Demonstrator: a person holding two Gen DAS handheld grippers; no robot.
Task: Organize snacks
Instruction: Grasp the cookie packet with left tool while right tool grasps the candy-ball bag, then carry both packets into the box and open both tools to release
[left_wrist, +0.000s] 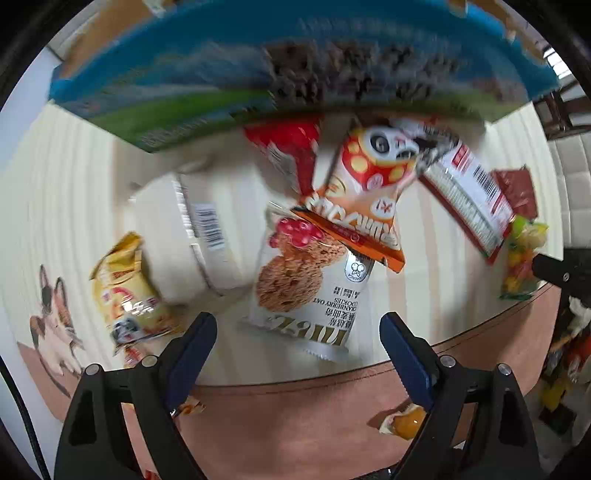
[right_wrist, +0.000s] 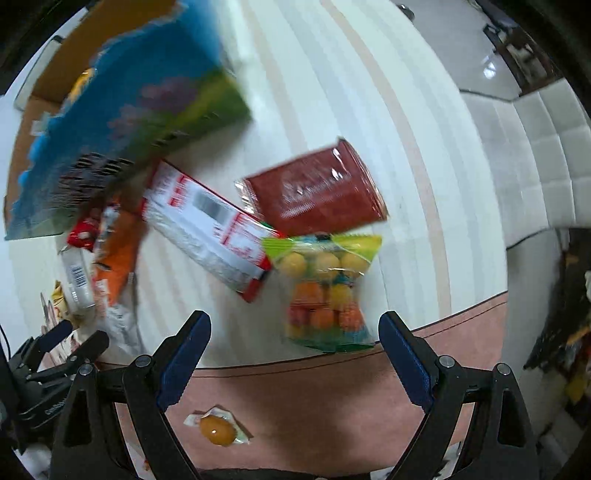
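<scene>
Both tools stand wide apart and hold nothing. The left tool (left_wrist: 298, 339) hovers over the near end of the cookie packet (left_wrist: 308, 280); the right tool (right_wrist: 294, 341) hovers at the near end of the candy bag (right_wrist: 327, 291).

Snacks lie scattered on the worktop (right_wrist: 369, 110), loosely piled toward its near edge. The cookie packet is white, printed with oat cookies and red berries, lying flat. An orange packet (left_wrist: 364, 192) bearing a panda overlaps its far end. A yellow pouch (left_wrist: 127, 291) lies apart to the left, a white packet (left_wrist: 207, 229) between them. The candy bag is clear, filled with round coloured sweets, its far end touching a red-and-white box (right_wrist: 218, 225) and a dark red packet (right_wrist: 317, 192). A large blue-and-green box (right_wrist: 122, 122) stands behind, blurred. One wrapped sweet (right_wrist: 218, 430) lies alone on the pink border.

Judgement: a pick is being set up. The cookie packet should be gripped across its free near end and drawn toward the edge, since lifting straight up may drag the orange packet along. Film packaging is slippery; a firm, central grip is advisable.
</scene>
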